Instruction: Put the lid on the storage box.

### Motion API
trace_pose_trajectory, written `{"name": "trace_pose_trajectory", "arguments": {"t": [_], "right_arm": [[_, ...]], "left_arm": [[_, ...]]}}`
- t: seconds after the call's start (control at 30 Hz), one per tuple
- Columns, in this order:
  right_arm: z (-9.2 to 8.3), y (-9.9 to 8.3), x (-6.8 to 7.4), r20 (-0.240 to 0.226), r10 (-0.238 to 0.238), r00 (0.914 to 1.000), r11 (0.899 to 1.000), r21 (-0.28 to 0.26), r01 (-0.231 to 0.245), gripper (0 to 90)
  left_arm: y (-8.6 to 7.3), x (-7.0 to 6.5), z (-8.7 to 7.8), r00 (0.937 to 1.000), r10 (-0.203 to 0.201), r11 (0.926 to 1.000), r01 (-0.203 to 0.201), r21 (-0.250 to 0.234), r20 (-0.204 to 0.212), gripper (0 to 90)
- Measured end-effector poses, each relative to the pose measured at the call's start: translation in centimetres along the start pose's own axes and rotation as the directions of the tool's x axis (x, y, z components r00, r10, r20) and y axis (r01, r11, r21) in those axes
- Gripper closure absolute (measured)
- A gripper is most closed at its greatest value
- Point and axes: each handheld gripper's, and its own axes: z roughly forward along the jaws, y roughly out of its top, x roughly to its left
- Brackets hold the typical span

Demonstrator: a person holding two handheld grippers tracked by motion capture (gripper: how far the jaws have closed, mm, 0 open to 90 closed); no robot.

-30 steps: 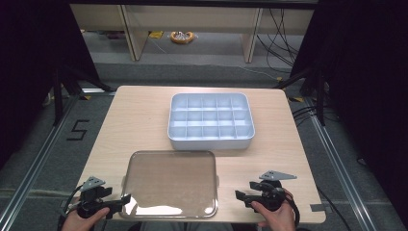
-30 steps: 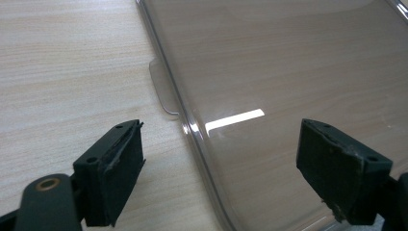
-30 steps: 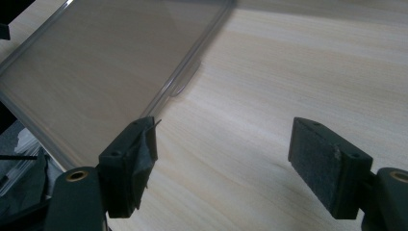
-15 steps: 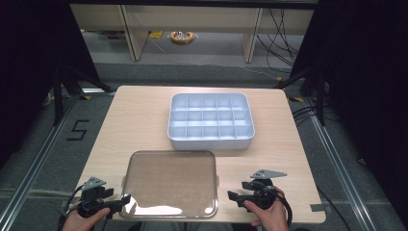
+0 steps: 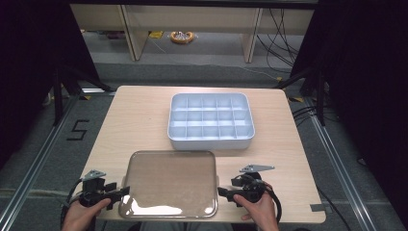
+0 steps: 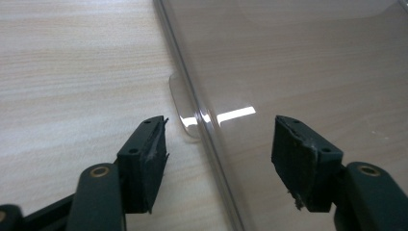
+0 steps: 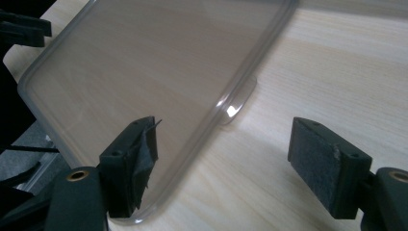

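Note:
A clear plastic lid (image 5: 168,183) lies flat near the table's front edge. My left gripper (image 5: 120,195) is at its left side. In the left gripper view the jaws (image 6: 219,144) straddle the lid's rim (image 6: 202,120) beside a small tab (image 6: 185,113). They have just been closing, and the pads stand apart from the rim. My right gripper (image 5: 222,192) is at the lid's right side, open. In the right gripper view its jaws (image 7: 223,144) straddle the lid's edge (image 7: 192,139), with the right tab (image 7: 238,98) just ahead.
A white compartment box (image 5: 210,120) with several empty cells stands behind the lid at the table's middle. The wooden table (image 5: 139,120) is bare to the left and right. The front edge runs just under both hands.
My right gripper has slid left up to the lid's right edge. The left hand has stayed in place at the left edge. The lid has not moved.

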Motion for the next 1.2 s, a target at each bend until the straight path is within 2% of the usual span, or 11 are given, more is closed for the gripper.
{"name": "trace_pose_trajectory", "arguments": {"t": [0.33, 0.47, 0.6, 0.73, 0.9, 0.93, 1.0, 1.03, 1.1, 1.17, 1.2], "right_arm": [[1.8, 1.1, 0.0, 0.0, 0.049, 0.9988, 0.999, 0.012, -0.049, 28.0], [2.7, 1.4, 0.0, 0.029, 0.048, 0.9984, 0.999, 0.025, -0.049, 31.9], [3.1, 1.7, -0.1, 0.015, 0.062, 0.998, 0.997, 0.042, -0.063, 31.9], [3.5, 1.7, -0.3, 0.06, 0.098, 0.9933, 0.995, 0.022, -0.1, 31.2], [3.5, 1.6, -0.4, 0.055, 0.136, 0.9891, 0.991, -0.012, -0.136, 30.5], [3.5, 1.4, -0.4, 0.067, 0.196, 0.9784, 0.98, -0.039, -0.193, 32.9], [3.5, 1.2, -0.5, 0.046, 0.237, 0.9703, 0.97, -0.058, -0.235, 32.9], [3.4, 1.1, -0.3, 0.03, 0.295, 0.9549, 0.954, -0.065, -0.293, 33.0], [3.4, 0.9, -0.8, 0.014, 0.278, 0.9604, 0.957, -0.088, -0.276, 33.2], [3.3, 0.6, -0.8, -0.008, 0.306, 0.9519, 0.947, -0.095, -0.306, 35.2], [3.2, 0.3, -0.7, -0.026, 0.336, 0.9415, 0.937, -0.096, -0.337, 36.9]], "left_arm": [[0.7, -0.1, 1.2, 0.9993, 0.035, 0.9993, -0.035, 0.013, -0.009, 43.9], [0.7, -0.8, 1.3, 0.9979, 0.061, 0.9978, -0.061, 0.025, -0.022, 43.9], [0.5, -1.5, 1.4, 0.996, 0.088, 0.9956, -0.088, 0.032, -0.015, 45.1], [0.4, -2.5, 1.7, 0.9888, 0.147, 0.9883, -0.146, 0.045, -0.025, 44.9], [0.4, -2.5, 1.7, 0.9888, 0.147, 0.9886, -0.146, 0.038, -0.028, 44.6], [0.4, -2.5, 1.7, 0.9887, 0.147, 0.9886, -0.146, 0.037, -0.028, 44.8], [0.3, -2.6, 1.7, 0.9887, 0.146, 0.9889, -0.145, 0.031, -0.031, 44.6], [0.3, -2.6, 1.7, 0.9886, 0.148, 0.9885, -0.147, 0.036, -0.029, 44.5], [0.3, -2.6, 1.7, 0.9883, 0.149, 0.9882, -0.148, 0.04, -0.032, 44.2], [0.3, -2.5, 1.6, 0.9878, 0.153, 0.9875, -0.152, 0.042, -0.03, 43.1], [0.2, -2.5, 1.6, 0.9884, 0.147, 0.9887, -0.145, 0.038, -0.04, 42.5]]}}
